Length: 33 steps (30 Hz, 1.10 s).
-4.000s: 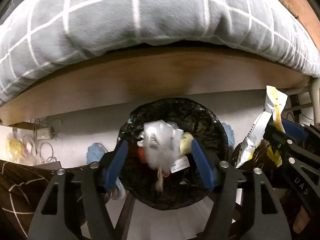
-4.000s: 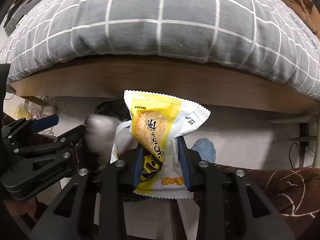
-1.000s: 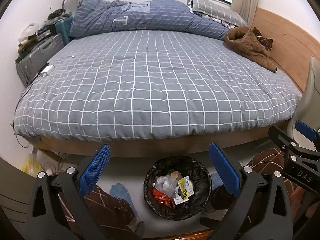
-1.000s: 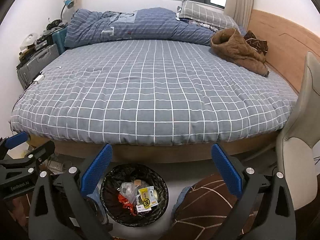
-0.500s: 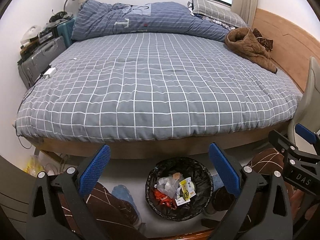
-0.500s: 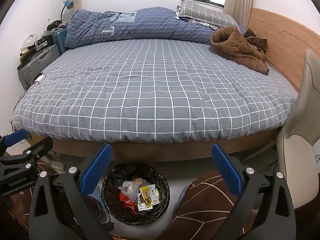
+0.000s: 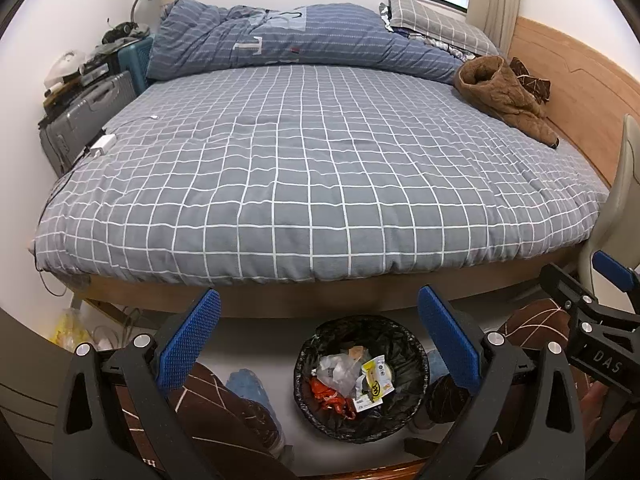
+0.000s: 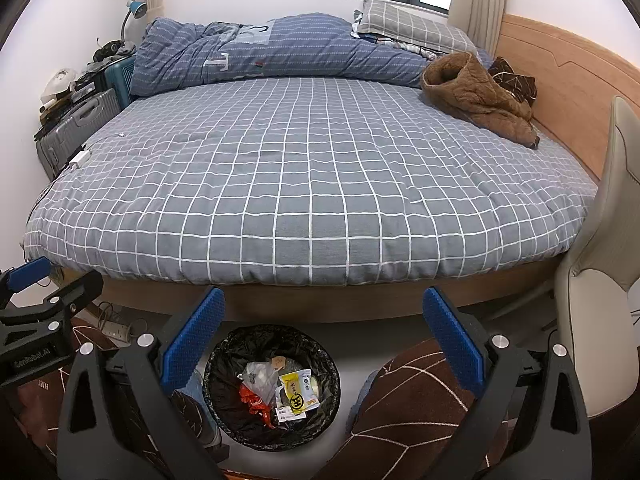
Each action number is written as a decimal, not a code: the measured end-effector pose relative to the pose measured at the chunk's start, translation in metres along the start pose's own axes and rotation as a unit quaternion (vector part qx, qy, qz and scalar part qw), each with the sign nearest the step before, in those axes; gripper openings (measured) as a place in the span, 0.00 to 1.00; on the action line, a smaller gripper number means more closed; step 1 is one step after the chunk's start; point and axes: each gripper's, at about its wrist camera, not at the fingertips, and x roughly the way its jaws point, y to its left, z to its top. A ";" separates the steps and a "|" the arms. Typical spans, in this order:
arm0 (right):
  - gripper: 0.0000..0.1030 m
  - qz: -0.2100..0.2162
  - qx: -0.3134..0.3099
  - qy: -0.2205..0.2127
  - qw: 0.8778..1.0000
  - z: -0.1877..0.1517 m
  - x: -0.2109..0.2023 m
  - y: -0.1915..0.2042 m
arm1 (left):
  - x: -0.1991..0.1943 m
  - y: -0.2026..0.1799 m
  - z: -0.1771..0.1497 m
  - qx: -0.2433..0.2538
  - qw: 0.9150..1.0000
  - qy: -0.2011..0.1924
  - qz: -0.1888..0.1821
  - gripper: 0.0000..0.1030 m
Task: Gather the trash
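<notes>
A round bin with a black liner stands on the floor at the foot of the bed; it also shows in the right wrist view. Inside lie a yellow snack wrapper, a clear plastic bag and a red wrapper. My left gripper is open and empty, held high above the bin. My right gripper is open and empty, just right of the bin.
A bed with a grey checked cover fills the view ahead. A brown jacket lies at its far right. A grey suitcase stands at the left. A beige chair is at the right. Brown-trousered legs flank the bin.
Four seconds ago the right gripper held the yellow wrapper and the bag was falling into the bin. Both grippers are now open and raised; over the last second the view shifted only slightly.
</notes>
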 end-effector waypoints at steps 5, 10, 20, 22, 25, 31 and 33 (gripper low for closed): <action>0.93 0.000 0.000 0.000 1.000 0.000 0.000 0.000 | 0.003 -0.001 0.000 0.003 1.000 0.010 0.005 0.94; 0.93 -0.001 0.000 0.002 1.000 0.001 0.002 -0.001 | 0.004 -0.001 -0.001 0.003 1.000 0.010 0.014 0.94; 0.93 0.001 -0.002 0.002 1.000 -0.002 0.003 0.000 | 0.006 -0.003 -0.003 -0.001 1.000 0.014 -0.002 0.94; 0.93 0.002 -0.002 0.003 1.000 -0.003 0.004 0.000 | 0.006 -0.003 -0.004 0.000 1.000 0.013 0.001 0.94; 0.93 0.002 -0.002 0.003 1.000 -0.003 0.004 0.001 | 0.006 -0.003 -0.004 0.004 1.000 0.011 0.006 0.94; 0.93 0.004 -0.004 0.005 1.000 -0.004 0.004 0.003 | 0.005 -0.002 -0.005 0.001 1.000 0.005 0.008 0.94; 0.93 0.004 -0.003 0.004 1.000 -0.004 0.004 0.003 | 0.005 -0.001 -0.005 0.000 1.000 0.005 0.008 0.94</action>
